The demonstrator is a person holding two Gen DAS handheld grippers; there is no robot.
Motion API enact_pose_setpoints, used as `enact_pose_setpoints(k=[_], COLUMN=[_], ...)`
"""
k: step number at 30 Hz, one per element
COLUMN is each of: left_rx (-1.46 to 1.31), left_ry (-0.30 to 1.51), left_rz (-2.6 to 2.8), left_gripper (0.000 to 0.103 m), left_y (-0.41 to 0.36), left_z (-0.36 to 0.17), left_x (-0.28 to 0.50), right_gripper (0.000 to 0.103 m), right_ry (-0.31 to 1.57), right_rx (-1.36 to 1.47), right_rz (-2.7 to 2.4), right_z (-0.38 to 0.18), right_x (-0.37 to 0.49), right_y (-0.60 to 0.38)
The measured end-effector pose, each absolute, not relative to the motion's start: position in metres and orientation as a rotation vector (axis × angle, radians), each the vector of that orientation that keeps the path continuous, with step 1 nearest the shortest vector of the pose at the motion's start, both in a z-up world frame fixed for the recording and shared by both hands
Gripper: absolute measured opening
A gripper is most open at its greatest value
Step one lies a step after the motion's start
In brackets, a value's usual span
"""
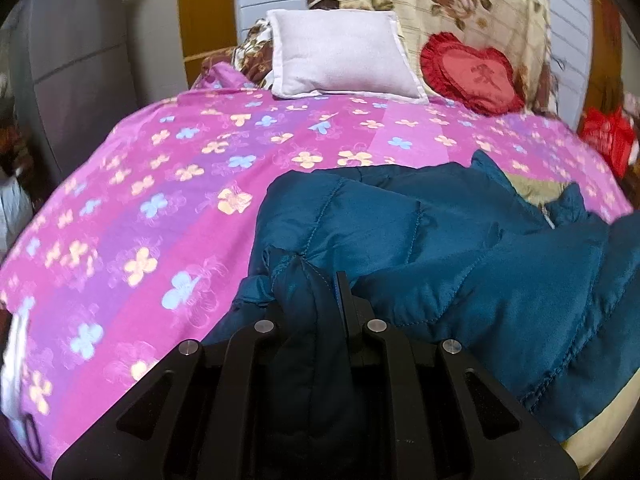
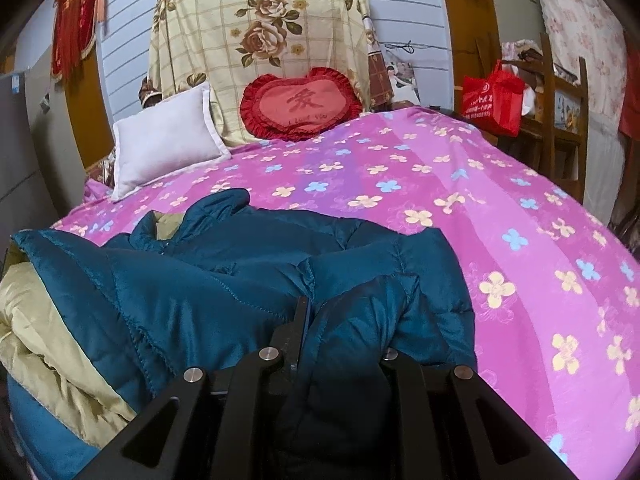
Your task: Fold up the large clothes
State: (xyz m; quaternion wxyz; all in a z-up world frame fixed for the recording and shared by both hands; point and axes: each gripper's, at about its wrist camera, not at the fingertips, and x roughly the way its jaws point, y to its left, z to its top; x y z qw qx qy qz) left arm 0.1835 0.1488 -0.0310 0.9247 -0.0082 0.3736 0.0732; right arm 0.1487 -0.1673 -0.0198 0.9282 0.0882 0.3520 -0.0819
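Note:
A teal quilted jacket [image 1: 460, 248] with a beige lining [image 2: 48, 344] lies crumpled on the pink flowered bed sheet [image 1: 160, 184]. My left gripper [image 1: 316, 288] is shut on a bunched fold at the jacket's left edge. My right gripper [image 2: 344, 312] is shut on a fold at the jacket's [image 2: 224, 272] right side; its right finger is hidden under the cloth. The sheet [image 2: 500, 216] spreads to the right of the jacket in the right wrist view.
A white pillow [image 1: 340, 56] and a red heart cushion [image 1: 472, 74] lie at the head of the bed against a floral cover [image 2: 260, 32]. A red bag [image 2: 492, 96] and wooden shelves [image 2: 560, 120] stand to the bed's right. A grey cabinet [image 1: 72, 60] stands left.

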Motion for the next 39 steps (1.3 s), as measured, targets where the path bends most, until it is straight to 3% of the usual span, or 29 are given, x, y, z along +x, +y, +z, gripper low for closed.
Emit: enact_pose_setpoints(k=[6,13,22,28,39], left_rx=[-0.053,-0.112,-0.13,-0.08,-0.044], left_ry=[0.707,0.585,0.544,0.597,0.746], left_rz=[0.165,0.11,0.062,0.088,0.109], left_gripper=[0.011,0.011,0.011,0.011,0.013], left_y=[0.161,0.176,0.176,0.162,0.145], left_z=[0.007,0.066,0.114,0.084,-0.006], left_x=[0.165,0.14,0.177,0.218,0.268], right_gripper=[0.014,0.013,0.012,0.013,0.013], right_ry=[0.629,0.482,0.41,0.436,0.637], right_rx=[0.265,0.169,0.147,0.21,0.288], right_rz=[-0.156,-0.145,-0.16,-0.186,-0.185], right_z=[0.018,0.072,0.112,0.093,0.001], right_x=[0.131,0.098,0.131,0.176,0.222], right_y=[-0.184,-0.175,-0.179,-0.191,-0.21])
